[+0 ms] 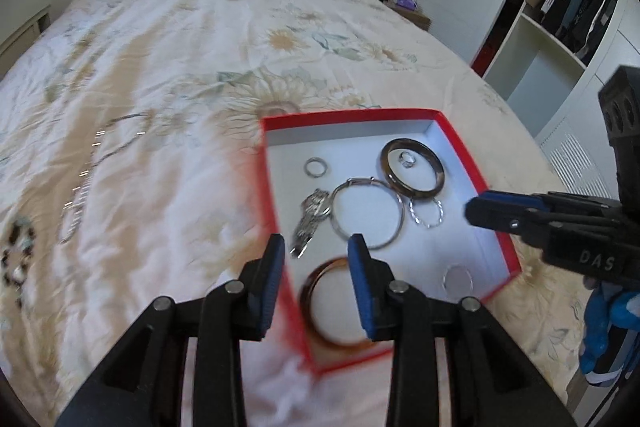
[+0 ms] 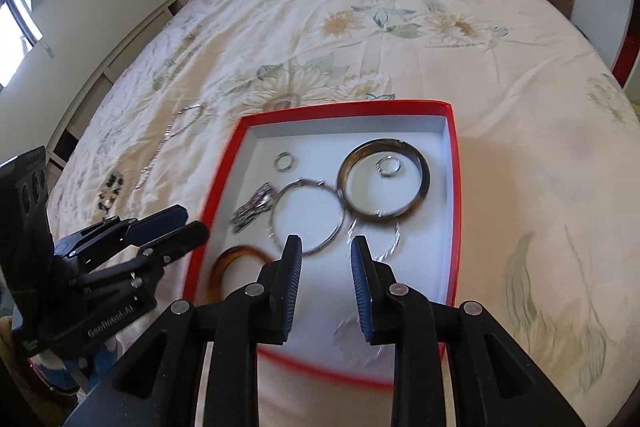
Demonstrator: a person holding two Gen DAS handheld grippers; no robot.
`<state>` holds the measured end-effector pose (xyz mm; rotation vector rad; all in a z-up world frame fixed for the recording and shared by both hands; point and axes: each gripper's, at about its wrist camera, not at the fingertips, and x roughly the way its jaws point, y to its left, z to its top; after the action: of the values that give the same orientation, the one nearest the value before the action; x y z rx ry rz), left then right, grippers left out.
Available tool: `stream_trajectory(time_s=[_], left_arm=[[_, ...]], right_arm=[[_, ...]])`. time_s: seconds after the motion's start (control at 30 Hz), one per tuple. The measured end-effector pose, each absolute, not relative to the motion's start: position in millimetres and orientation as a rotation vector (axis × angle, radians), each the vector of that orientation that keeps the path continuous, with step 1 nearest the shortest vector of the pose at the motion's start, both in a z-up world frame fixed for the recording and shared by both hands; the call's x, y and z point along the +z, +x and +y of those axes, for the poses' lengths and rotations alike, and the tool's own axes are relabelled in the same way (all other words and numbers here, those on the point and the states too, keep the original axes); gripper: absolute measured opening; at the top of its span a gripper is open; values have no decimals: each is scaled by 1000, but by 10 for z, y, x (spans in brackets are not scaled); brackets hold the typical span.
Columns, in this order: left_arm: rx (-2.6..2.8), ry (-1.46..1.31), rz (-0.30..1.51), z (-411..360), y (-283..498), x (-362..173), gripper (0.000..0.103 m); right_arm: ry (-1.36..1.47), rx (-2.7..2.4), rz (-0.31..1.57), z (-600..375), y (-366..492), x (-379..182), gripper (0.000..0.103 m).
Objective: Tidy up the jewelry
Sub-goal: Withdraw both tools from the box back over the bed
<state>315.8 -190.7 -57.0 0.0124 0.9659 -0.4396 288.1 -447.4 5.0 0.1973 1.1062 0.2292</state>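
Red-walled, a shallow box (image 2: 450,187) sits on a floral bedspread (image 2: 400,39), holding bangles, rings and a watch (image 2: 254,205). Both tongs hover above it with fingers apart and nothing between them: the left gripper (image 1: 316,279) over an amber bangle (image 1: 320,311), the right gripper (image 2: 326,279) over a silver hoop (image 2: 308,219). A chain (image 2: 168,143), somewhat blurred, lies on the bedspread left of the box.

Open bedspread (image 2: 500,99) all around the red box (image 2: 450,211), its floor crowded by bangles (image 2: 384,183) and rings (image 2: 284,161).
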Motion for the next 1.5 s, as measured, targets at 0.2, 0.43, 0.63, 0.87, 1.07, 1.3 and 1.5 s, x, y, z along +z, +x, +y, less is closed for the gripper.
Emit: stream_trajectory(time_s=[0.2, 0.43, 0.63, 0.87, 1.07, 1.3, 1.5], left_arm=[[-384, -3, 908, -1481, 2697, -238, 31], [-316, 29, 860, -1033, 2085, 120, 31], [-262, 45, 821, -664, 1581, 338, 31], [-180, 19, 779, -273, 1119, 493, 38], [-117, -28, 761, 114, 888, 550, 41], [-43, -44, 742, 460, 920, 509, 46], [-11, -74, 760, 616, 1243, 344, 48]], right_arm=[[221, 226, 1052, -4324, 2368, 419, 32], [227, 252, 996, -4031, 1715, 790, 37], [220, 279, 936, -3774, 1239, 1114, 39], [213, 313, 870, -3567, 719, 1433, 39], [194, 340, 838, -3405, 490, 1585, 41], [194, 367, 832, -3240, 605, 1546, 41], [190, 404, 864, -3021, 1029, 1321, 41]])
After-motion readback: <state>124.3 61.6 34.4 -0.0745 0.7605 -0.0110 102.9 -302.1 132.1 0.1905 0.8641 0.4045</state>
